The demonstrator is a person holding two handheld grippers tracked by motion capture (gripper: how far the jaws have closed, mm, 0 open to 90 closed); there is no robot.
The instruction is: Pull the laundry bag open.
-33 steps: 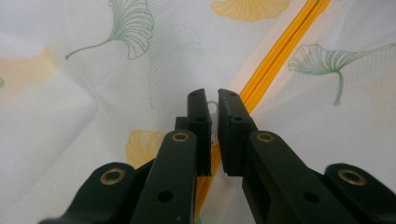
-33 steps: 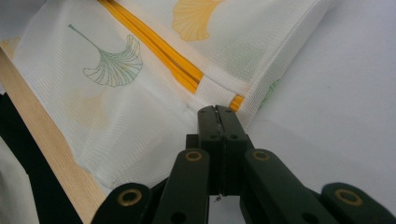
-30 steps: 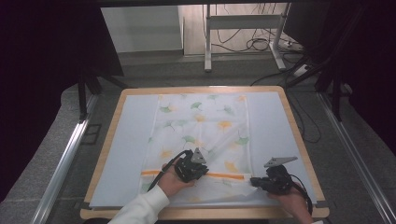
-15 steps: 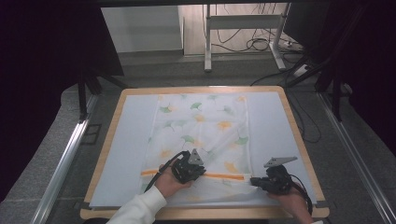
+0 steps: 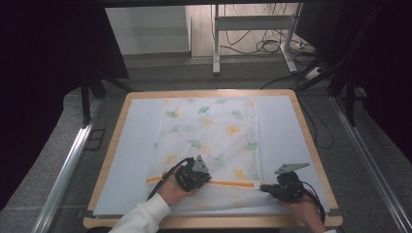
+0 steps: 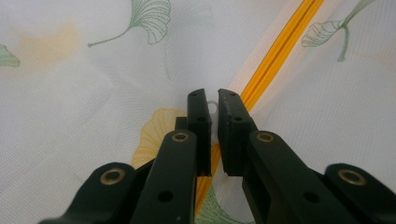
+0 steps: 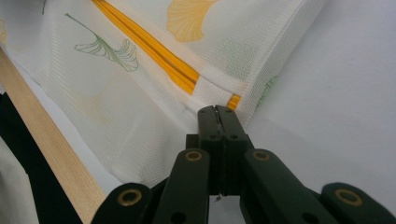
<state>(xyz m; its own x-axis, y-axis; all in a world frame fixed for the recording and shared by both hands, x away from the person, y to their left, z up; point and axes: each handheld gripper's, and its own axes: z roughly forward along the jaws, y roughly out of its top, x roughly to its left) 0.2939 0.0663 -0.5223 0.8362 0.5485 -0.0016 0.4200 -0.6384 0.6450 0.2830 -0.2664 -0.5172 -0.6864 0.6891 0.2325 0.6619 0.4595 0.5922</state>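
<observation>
left gripper (image 6: 215,100): pinching zip pull (image 6: 212,108) on orange zip (image 6: 275,51); right gripper (image 7: 217,111): clamped on bag (image 5: 209,141) corner; tray (image 5: 111,160)

Zip pull (image 6: 212,108) mostly hidden betw. left gripper (image 6: 214,100) jaws, only a pale loop seen; grip on it can't be told. Mesh bag (image 5: 209,141) near edge covered by both hands in high view. Bag fabric pinched by right gripper (image 7: 217,112) hidden behind jaws. Forearms cut off at bottom edge
</observation>
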